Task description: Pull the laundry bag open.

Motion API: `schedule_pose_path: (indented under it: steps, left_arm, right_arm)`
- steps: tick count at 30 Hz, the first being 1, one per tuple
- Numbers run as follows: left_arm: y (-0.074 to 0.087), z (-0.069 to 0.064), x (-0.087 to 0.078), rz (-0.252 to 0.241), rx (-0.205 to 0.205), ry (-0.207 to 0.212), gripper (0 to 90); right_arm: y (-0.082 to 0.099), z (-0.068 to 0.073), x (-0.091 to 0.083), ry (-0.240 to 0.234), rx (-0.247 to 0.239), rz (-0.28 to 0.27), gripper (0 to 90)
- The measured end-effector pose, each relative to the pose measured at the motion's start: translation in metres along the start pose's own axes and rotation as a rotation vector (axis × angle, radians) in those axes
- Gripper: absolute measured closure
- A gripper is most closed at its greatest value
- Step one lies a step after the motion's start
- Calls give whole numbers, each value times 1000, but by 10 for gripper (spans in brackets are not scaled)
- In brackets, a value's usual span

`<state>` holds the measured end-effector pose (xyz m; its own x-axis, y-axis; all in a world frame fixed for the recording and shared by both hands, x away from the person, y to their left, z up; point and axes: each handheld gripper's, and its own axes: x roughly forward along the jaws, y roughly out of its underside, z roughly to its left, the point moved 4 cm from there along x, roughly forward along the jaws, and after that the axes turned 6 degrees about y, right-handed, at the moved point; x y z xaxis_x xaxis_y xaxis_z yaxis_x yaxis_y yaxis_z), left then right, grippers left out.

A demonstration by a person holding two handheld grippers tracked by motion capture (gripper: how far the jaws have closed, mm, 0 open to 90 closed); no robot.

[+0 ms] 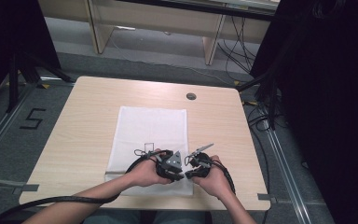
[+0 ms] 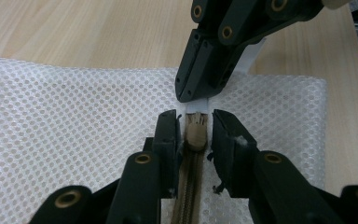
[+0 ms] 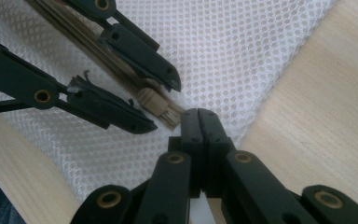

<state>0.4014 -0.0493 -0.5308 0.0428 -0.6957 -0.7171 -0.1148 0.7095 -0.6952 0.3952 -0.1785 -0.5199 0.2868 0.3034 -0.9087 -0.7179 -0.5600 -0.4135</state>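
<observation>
Lengthwise, zipper ends toward clenched right tongs; left tongs straddle slider, released.

Our two forearms come in from the near edge of the table and converge, so that both hands sit side by side, almost touching. Our left hand wraps the left gripper, whose jaws stand a little apart, pointing away from us and angled down. Our right hand holds the right gripper with its jaws pressed flat together, tips meeting those of the left gripper nearly nose to nose. Both wrists stay low, and a black cable trails back along each forearm.
</observation>
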Motion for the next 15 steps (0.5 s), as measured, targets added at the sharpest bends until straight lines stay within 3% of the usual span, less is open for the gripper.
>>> schedule_pose_path:
  steps: [4, 9, 15]
  left_arm:
    - [-1, 0, 1, -9, -14, 3, 710]
    - [-2, 0, 2, -9, 0, 3, 709]
    - [-3, -3, 5, -20, -24, 6, 748]
  right_arm:
    - [0, 1, 0, -2, 7, 6, 900]
    - [0, 0, 0, -3, -1, -1, 900]
    - [0, 1, 0, -3, 8, 6, 900]
